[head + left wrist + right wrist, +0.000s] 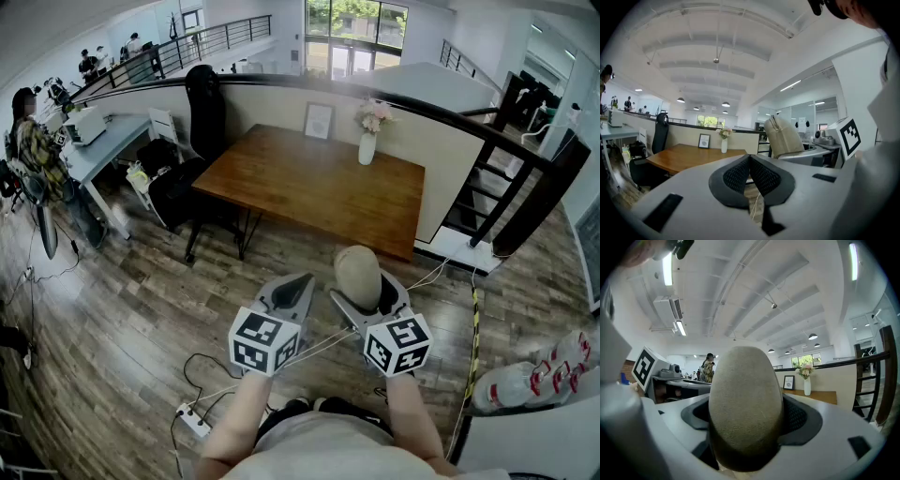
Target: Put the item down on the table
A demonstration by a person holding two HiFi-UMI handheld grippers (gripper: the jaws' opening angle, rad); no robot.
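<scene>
Two grippers held short of the table (309,183): left gripper (292,289) pinched together and empty, right gripper (370,302) spread wide around the beige item (357,274), which would likely drop to the floor (141,319) if released before reaching the table.

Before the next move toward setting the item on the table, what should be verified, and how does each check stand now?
1. Grip: ok; beige item sits in the right gripper, between its jaws.
2. Left gripper free: ok; jaws together, empty.
3. Landing spot: ok; table mostly bare, vase and picture frame at its far edge.
4. Item above table: not ok; held over the floor, short of it.
5. Footing: cannot tell; power strip lies near the feet.
</scene>
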